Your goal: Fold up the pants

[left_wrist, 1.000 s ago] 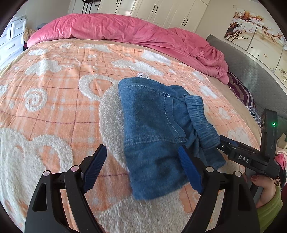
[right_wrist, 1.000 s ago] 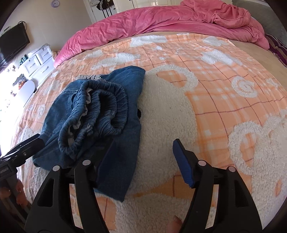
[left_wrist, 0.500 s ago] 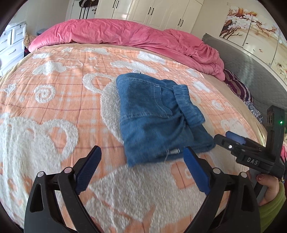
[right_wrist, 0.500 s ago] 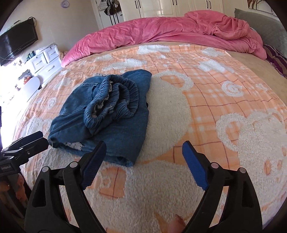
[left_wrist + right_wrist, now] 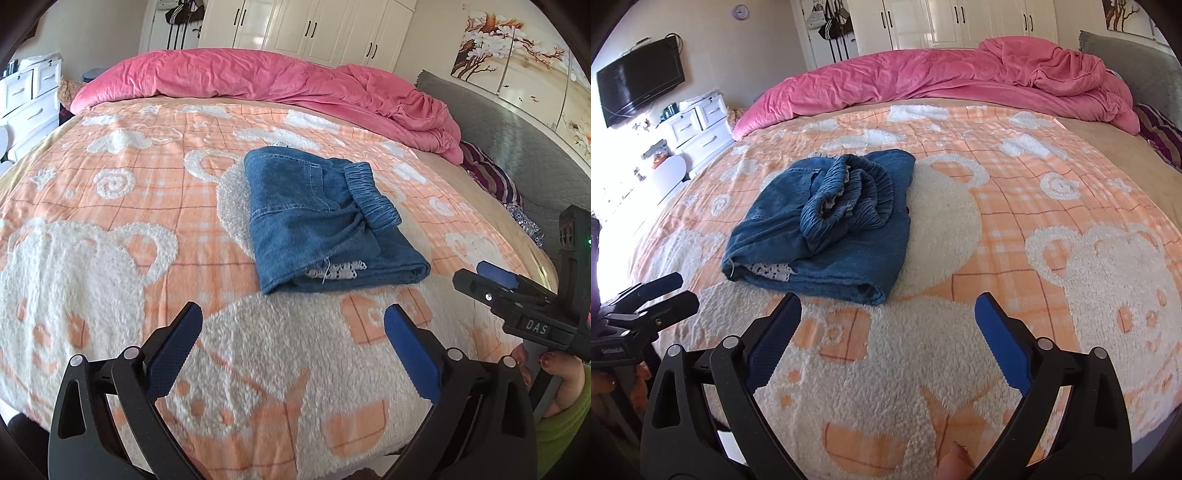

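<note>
The blue denim pants (image 5: 317, 221) lie folded into a compact bundle on the orange and white bear-pattern blanket (image 5: 110, 229), elastic waistband on top and a bit of white lace lining showing at the near edge. They also show in the right wrist view (image 5: 827, 225). My left gripper (image 5: 293, 325) is open and empty, held back from the near edge of the bundle. My right gripper (image 5: 888, 315) is open and empty, also back from the bundle. The right gripper shows at the right of the left wrist view (image 5: 491, 280); the left one at the left of the right wrist view (image 5: 661, 291).
A rumpled pink duvet (image 5: 266, 81) lies across the far side of the bed. A grey headboard (image 5: 517, 147) and striped pillow (image 5: 491, 177) are at the right. White drawers (image 5: 698, 125) and a wall TV (image 5: 639, 88) stand to the left, wardrobes (image 5: 314, 29) behind.
Both grippers have let go of the pants and pulled back toward the near edge of the bed. The bundle now lies farther from both.
</note>
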`<action>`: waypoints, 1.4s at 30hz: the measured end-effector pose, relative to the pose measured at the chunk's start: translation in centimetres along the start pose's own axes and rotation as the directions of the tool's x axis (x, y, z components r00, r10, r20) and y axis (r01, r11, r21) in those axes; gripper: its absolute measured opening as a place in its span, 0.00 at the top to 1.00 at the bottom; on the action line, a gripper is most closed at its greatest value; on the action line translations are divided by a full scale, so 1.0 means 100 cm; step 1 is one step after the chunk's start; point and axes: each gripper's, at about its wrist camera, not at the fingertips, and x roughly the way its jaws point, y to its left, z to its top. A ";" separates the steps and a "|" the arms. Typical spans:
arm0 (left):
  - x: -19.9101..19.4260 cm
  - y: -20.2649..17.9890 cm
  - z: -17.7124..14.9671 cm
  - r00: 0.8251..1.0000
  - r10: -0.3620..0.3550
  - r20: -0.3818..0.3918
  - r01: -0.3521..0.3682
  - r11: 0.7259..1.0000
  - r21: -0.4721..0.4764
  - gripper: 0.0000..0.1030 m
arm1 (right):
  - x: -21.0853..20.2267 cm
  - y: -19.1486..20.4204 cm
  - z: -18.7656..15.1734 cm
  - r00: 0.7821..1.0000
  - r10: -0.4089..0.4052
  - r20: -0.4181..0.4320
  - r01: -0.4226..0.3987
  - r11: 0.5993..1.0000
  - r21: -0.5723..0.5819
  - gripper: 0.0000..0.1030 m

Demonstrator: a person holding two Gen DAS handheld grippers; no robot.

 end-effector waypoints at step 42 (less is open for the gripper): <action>-0.041 -0.022 -0.053 0.998 0.026 0.059 -0.028 0.999 0.042 0.04 | -0.060 0.013 -0.052 0.993 -0.024 0.119 0.026 1.000 -0.010 0.09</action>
